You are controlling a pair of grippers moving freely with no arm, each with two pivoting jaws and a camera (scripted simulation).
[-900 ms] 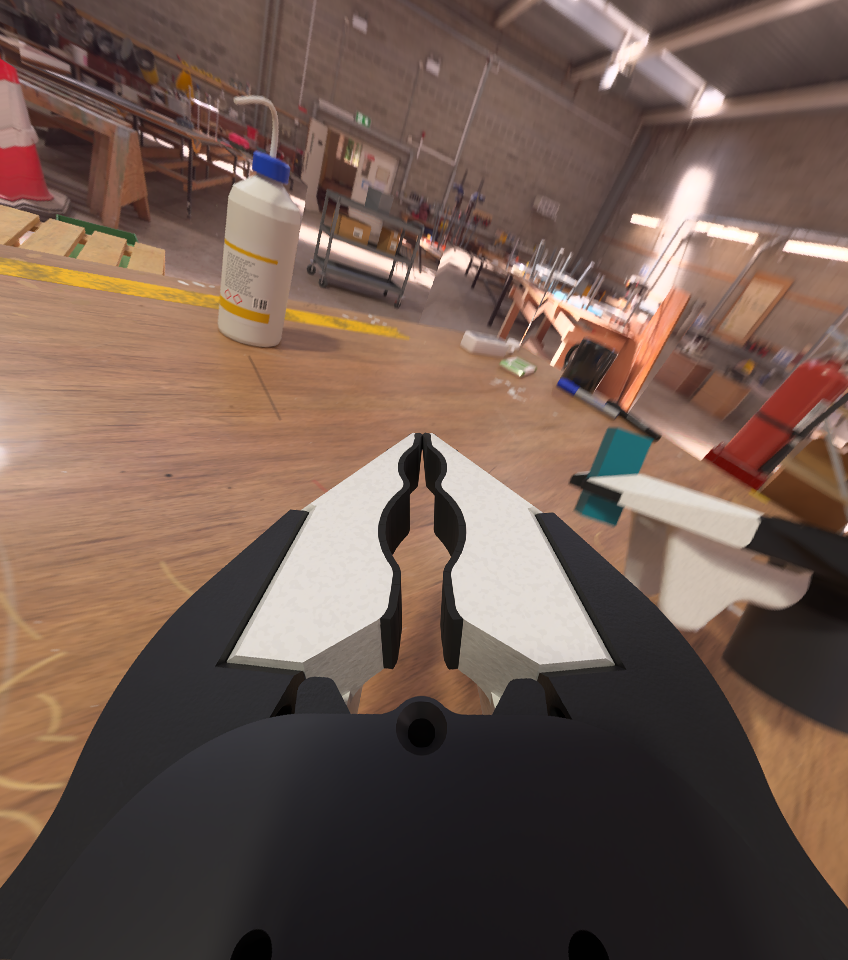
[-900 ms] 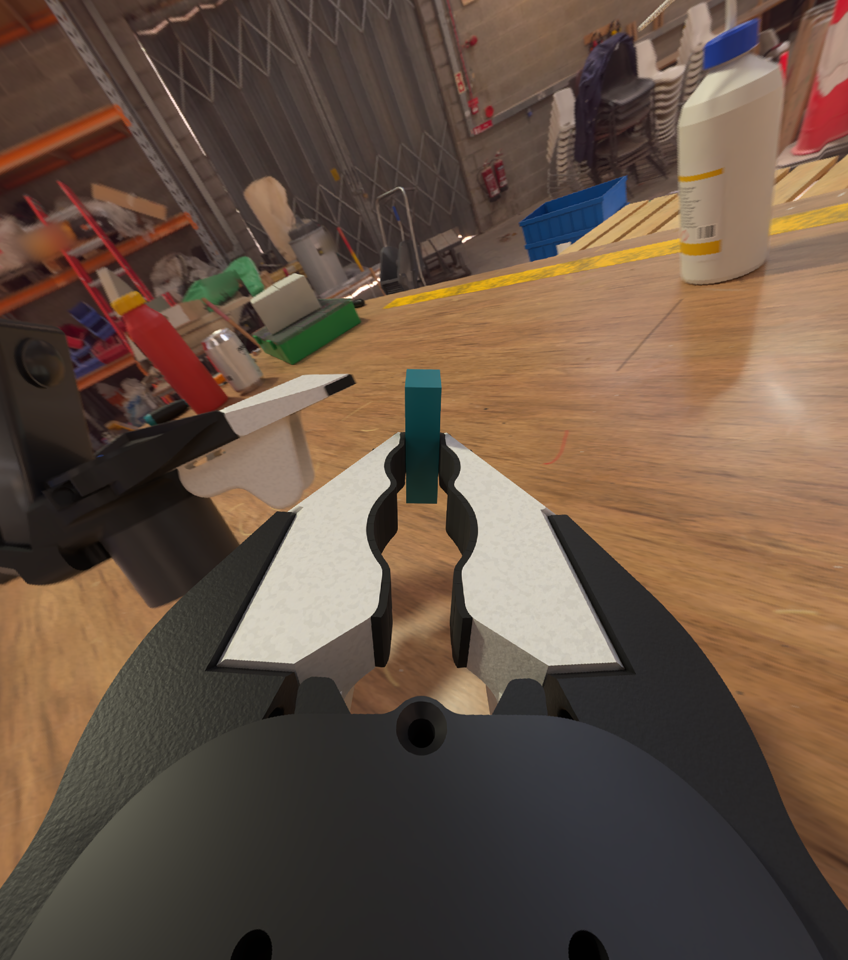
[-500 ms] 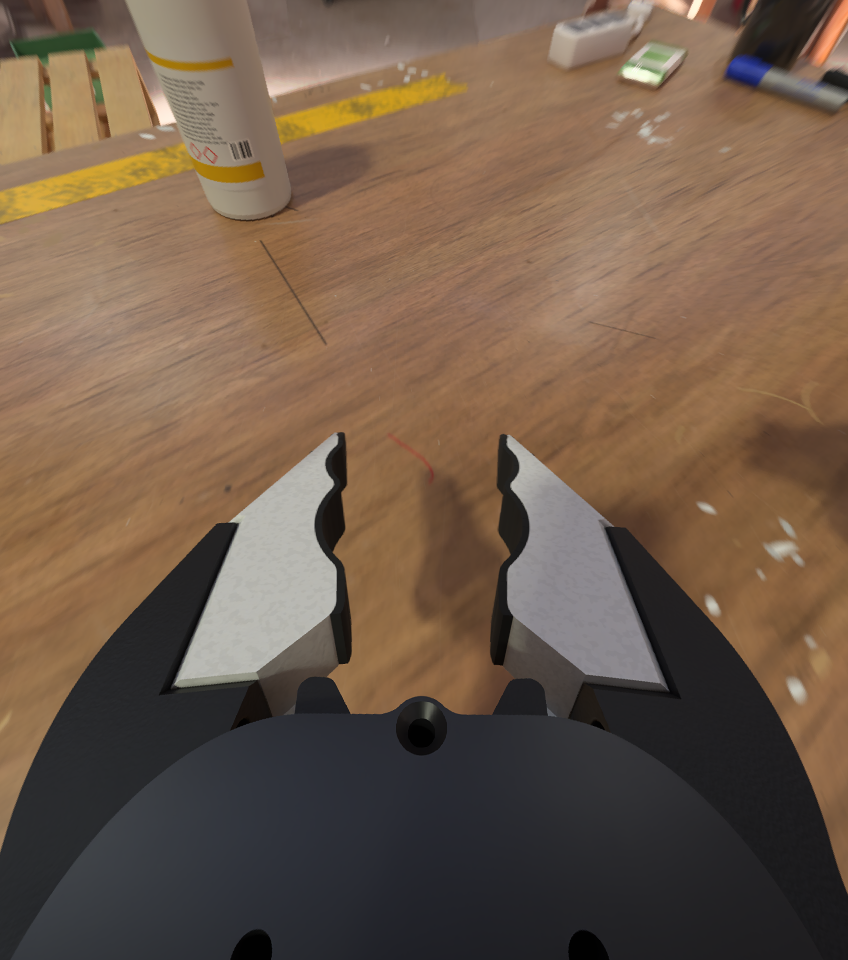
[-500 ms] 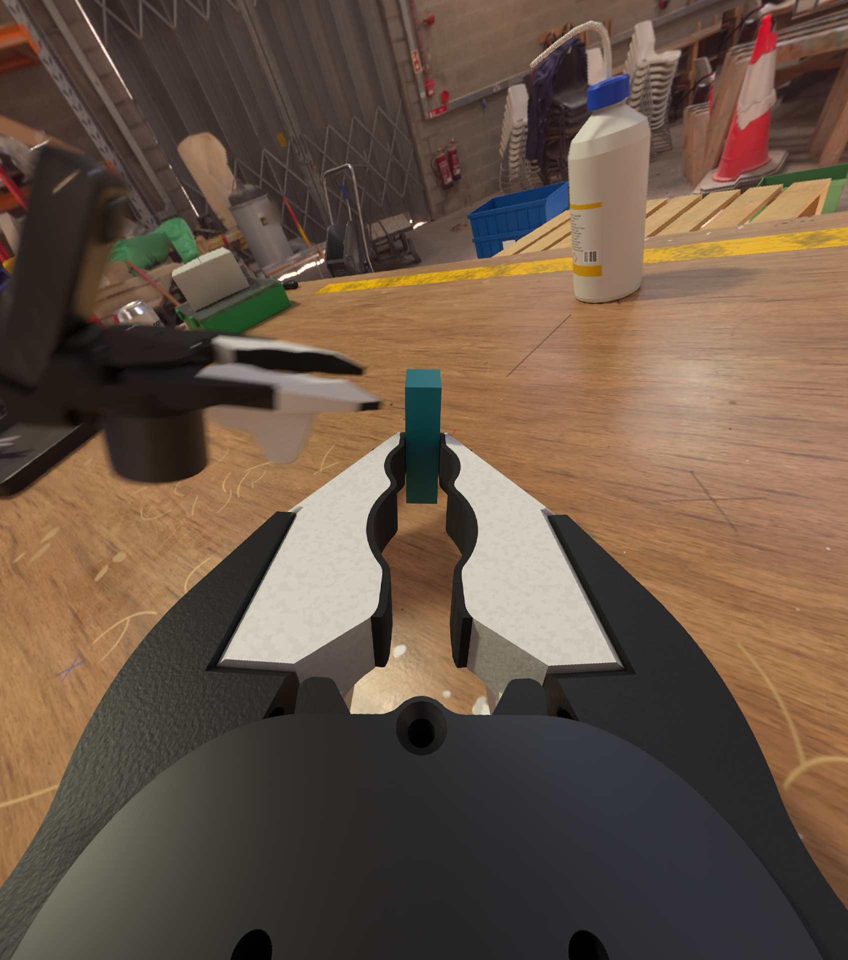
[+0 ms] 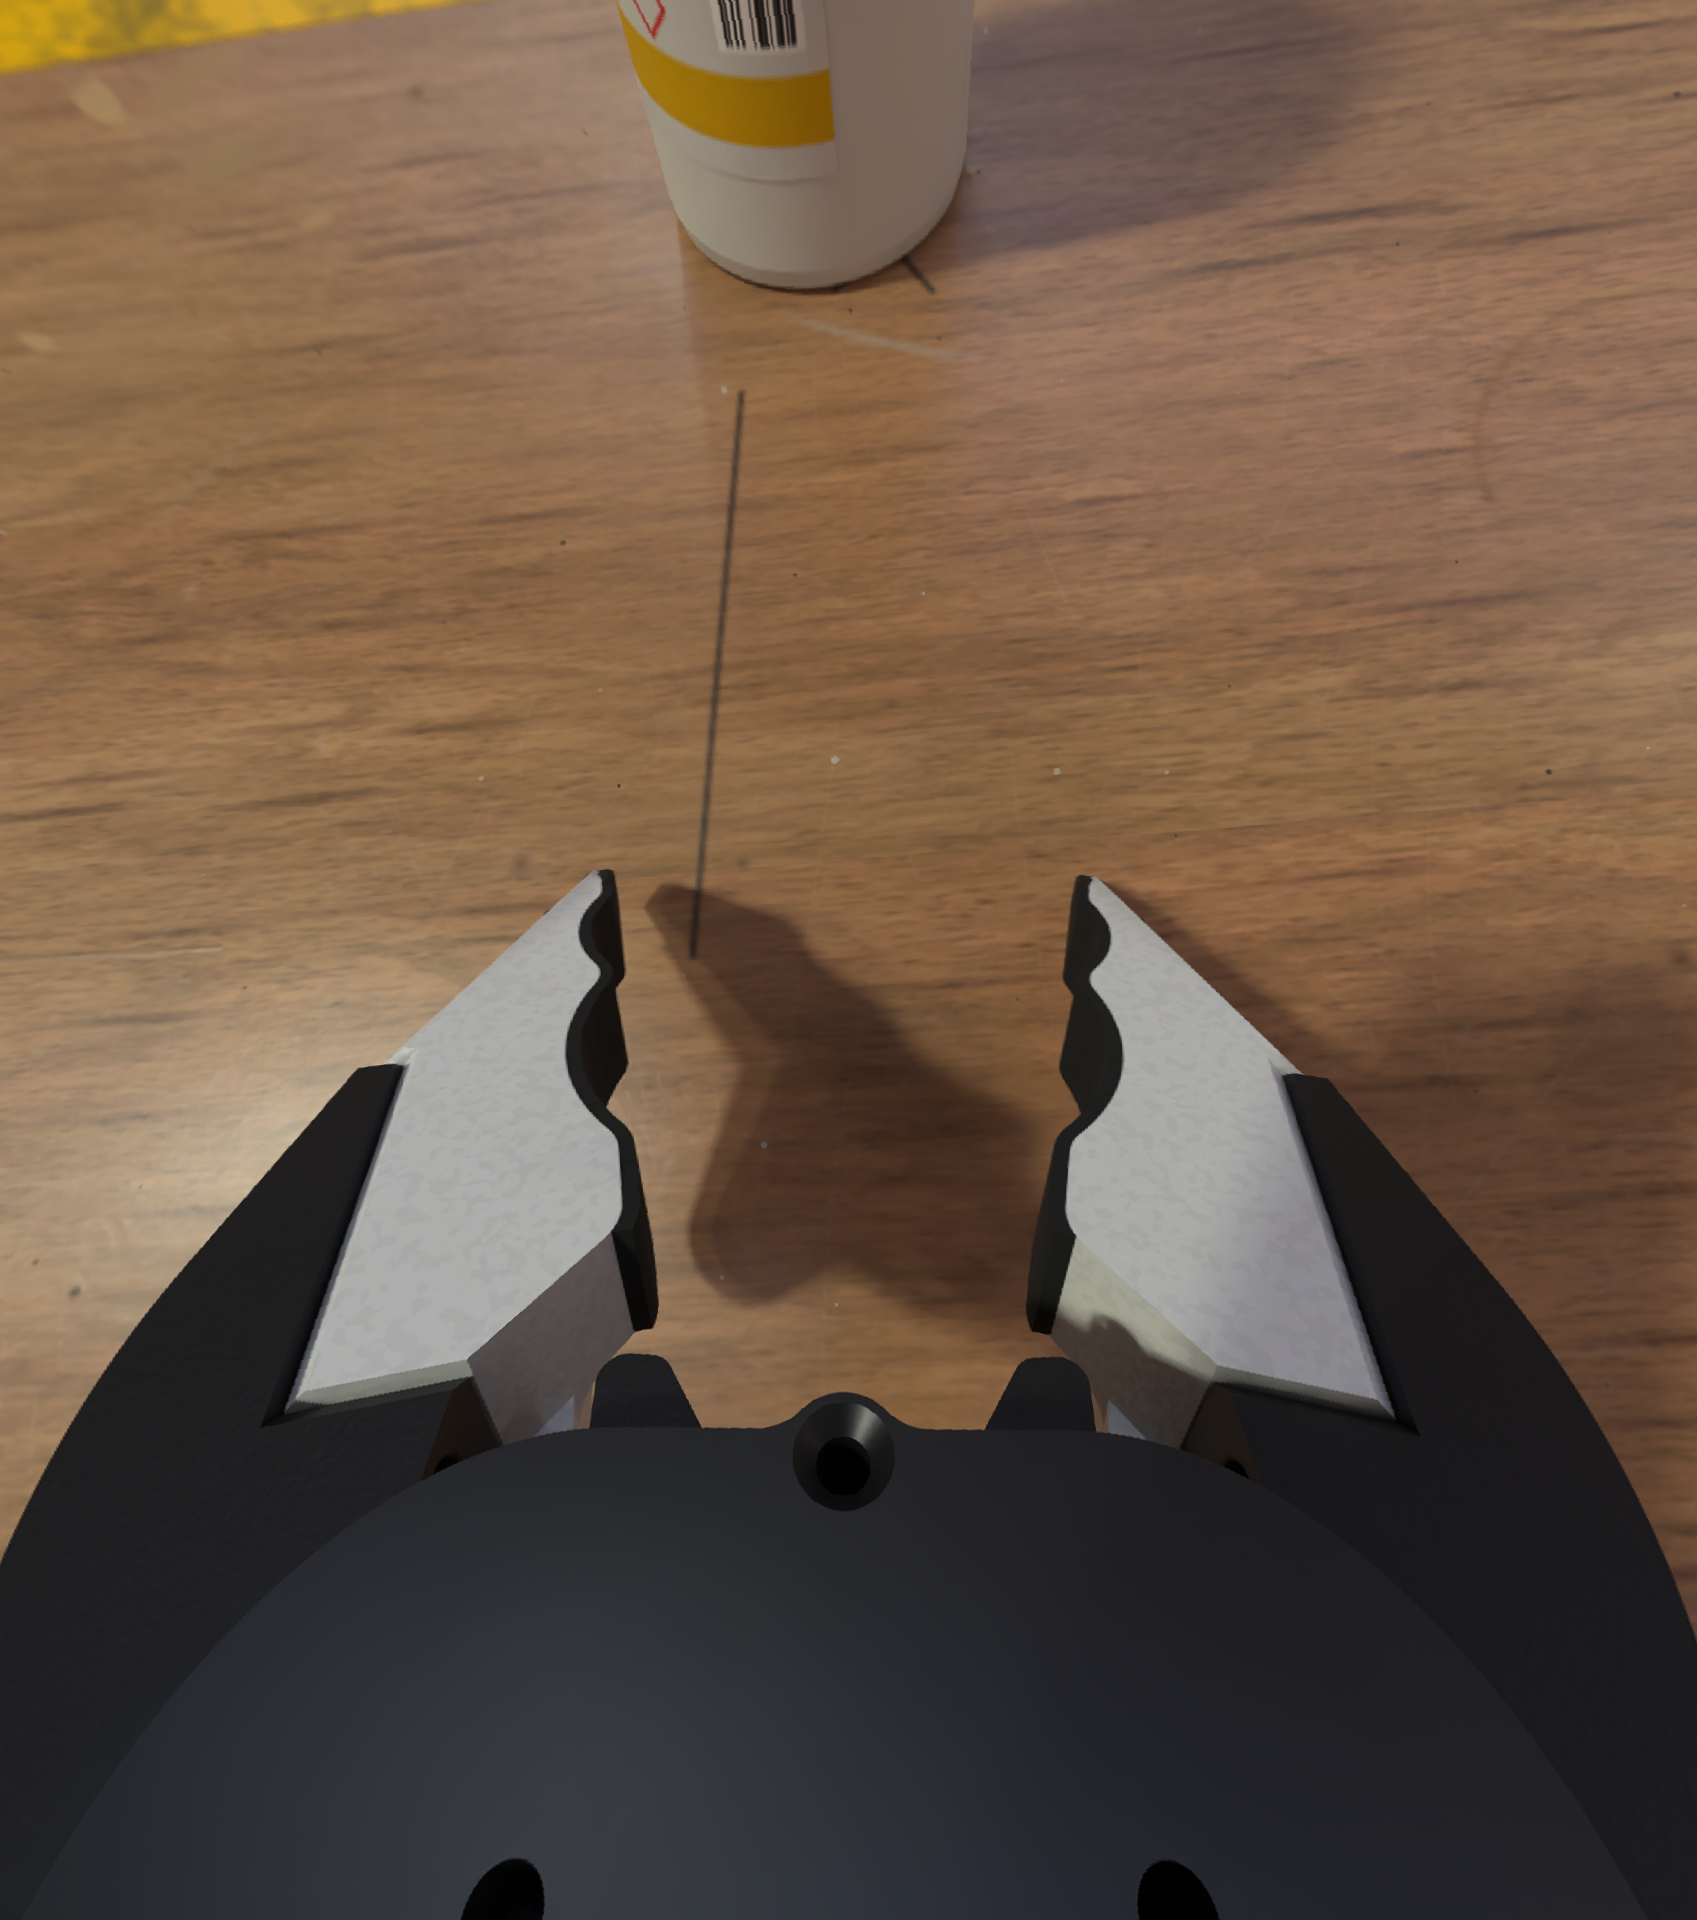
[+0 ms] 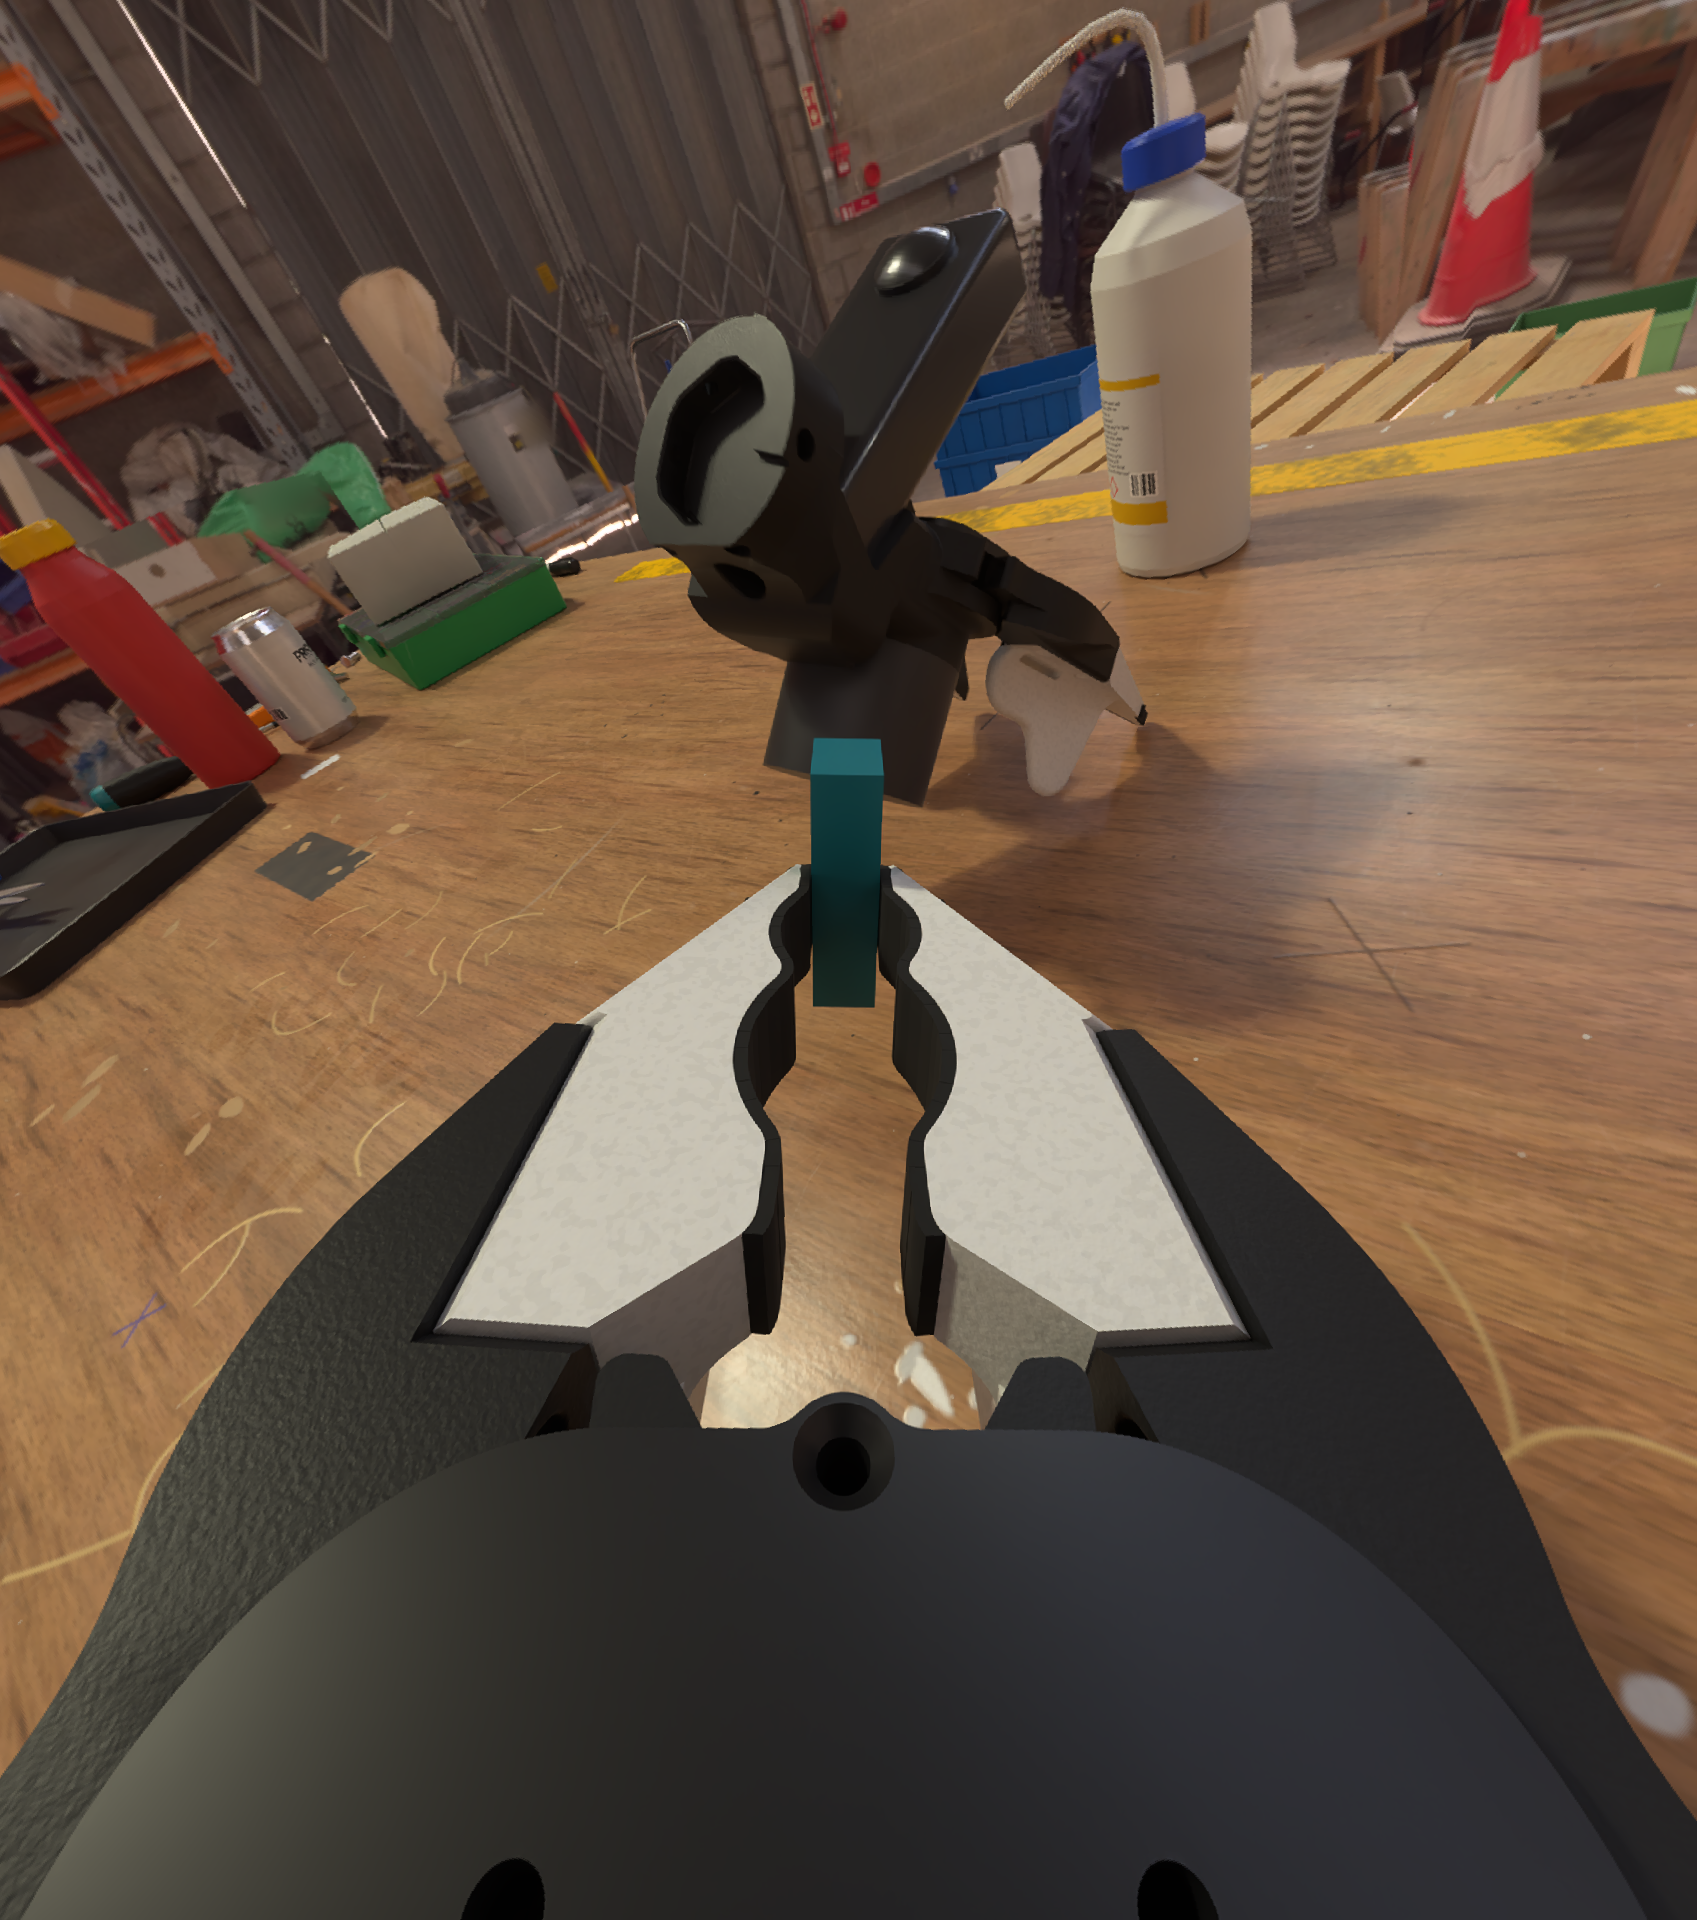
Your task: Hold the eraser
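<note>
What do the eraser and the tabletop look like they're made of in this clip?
Eraser: matte teal block with crisp edges and no shine, probably rubber or vinyl. Tabletop: wood, likely sealed plywood, given its visible grain, soft sheen and pale scratches.

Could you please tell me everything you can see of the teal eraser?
The eraser is a small rectangular block of plain, matte teal, unmarked, with sharp edges and flat faces. It stands upright, long axis vertical, pinched at its lower half between the tips of the right claw, whose fingers press both broad faces. Its top sticks out above them. It looks held clear of the wooden table. The left wrist view does not show it.
</note>
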